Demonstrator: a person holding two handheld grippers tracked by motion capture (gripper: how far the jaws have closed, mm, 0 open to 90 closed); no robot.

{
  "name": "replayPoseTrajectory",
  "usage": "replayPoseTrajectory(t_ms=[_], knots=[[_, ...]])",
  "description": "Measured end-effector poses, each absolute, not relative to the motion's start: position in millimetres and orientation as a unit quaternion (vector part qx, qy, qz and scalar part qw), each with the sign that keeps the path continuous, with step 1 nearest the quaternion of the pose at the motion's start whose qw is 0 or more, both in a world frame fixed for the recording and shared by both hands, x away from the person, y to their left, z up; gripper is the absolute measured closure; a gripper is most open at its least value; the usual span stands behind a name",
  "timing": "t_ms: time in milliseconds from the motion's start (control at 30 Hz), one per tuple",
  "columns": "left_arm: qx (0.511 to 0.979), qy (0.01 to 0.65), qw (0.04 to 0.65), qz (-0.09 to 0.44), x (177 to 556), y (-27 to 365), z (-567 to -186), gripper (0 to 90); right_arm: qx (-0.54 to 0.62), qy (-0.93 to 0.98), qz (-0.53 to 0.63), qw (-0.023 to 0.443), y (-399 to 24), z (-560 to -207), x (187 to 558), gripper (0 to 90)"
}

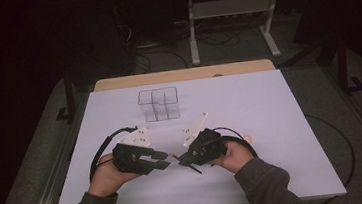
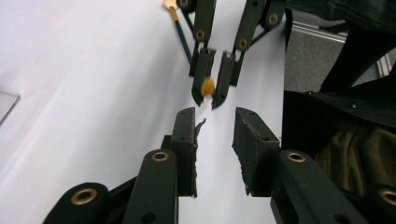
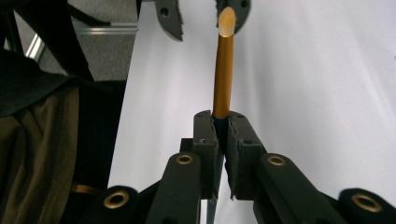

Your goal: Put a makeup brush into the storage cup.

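Note:
My right gripper [image 3: 227, 119] is shut on a makeup brush [image 3: 222, 70] with a gold ferrule and a pale bristle tip. The brush points straight at my left gripper [image 2: 214, 116], which stands open with nothing between its jaws. In the left gripper view the bristle tip [image 2: 208, 87] sticks out from the right gripper [image 2: 208, 95], a short way ahead of my open jaws. From above, the left gripper [image 1: 163, 162] and right gripper [image 1: 181, 159] face each other tip to tip near the table's front, with the brush [image 1: 174, 157] between them.
A clear plastic organizer [image 1: 158, 104] with several compartments stands on the white table top [image 1: 249, 105] at the back middle. A thin dark stick with a gold end [image 2: 180, 30] lies on the table beyond the right gripper. Cables loop behind both hands.

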State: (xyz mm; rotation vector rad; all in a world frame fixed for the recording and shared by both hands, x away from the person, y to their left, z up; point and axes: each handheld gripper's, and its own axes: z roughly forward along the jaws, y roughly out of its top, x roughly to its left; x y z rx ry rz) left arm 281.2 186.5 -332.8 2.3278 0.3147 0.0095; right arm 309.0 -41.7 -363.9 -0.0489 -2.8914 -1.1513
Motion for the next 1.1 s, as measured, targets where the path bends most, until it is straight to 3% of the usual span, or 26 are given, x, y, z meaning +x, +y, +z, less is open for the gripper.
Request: replayPoseTrajectory(t_ms=[700,1100], knots=[[0.907,0.165,0.386,0.024,283.2,204.3,-352.6,58.3,-0.090,-0.904,-0.417,0.017,-74.9,-351.5,335.9,82.4],[0.886,0.214,0.407,0.063,280.5,222.8,-373.6,53.1,-0.122,-0.893,-0.432,0.015,-85.4,-339.2,349.2,82.3]])
